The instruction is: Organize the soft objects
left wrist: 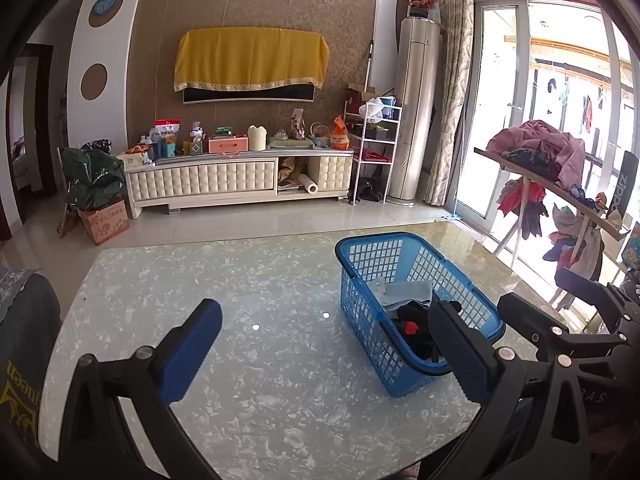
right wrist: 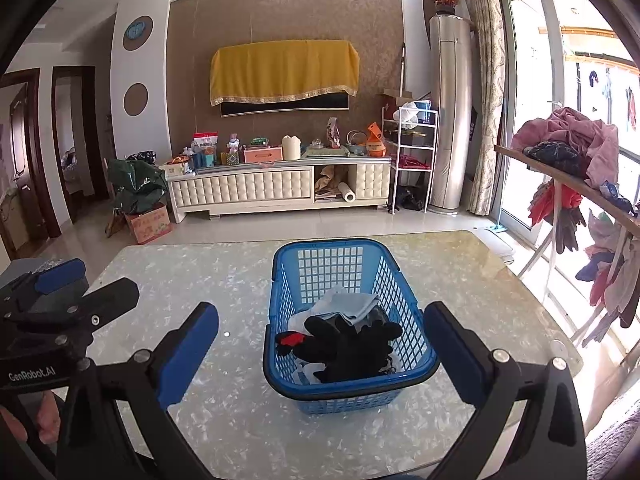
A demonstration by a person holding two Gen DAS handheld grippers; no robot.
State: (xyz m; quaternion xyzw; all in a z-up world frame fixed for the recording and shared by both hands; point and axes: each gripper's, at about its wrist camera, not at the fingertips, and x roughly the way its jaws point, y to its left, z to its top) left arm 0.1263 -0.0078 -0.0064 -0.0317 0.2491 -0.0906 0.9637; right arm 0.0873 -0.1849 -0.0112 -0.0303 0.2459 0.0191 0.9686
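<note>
A blue plastic basket (right wrist: 280, 344) stands on the marble-pattern table (right wrist: 224, 292); it also shows in the left wrist view (left wrist: 360, 304). Inside lie a black soft item with a red patch (right wrist: 344, 344) and pale folded cloths (right wrist: 352, 304). My right gripper (right wrist: 320, 356) is open and empty, its fingers on either side of the basket's near end, above the table. My left gripper (left wrist: 324, 352) is open and empty, to the left of the basket, over the bare table. The right gripper shows at the right edge of the left wrist view (left wrist: 560, 320).
A dark garment with yellow lettering (left wrist: 20, 344) lies at the table's left edge. A wooden rack with piled clothes (right wrist: 568, 152) stands to the right by the glass door. A TV cabinet (right wrist: 276, 188) is against the far wall.
</note>
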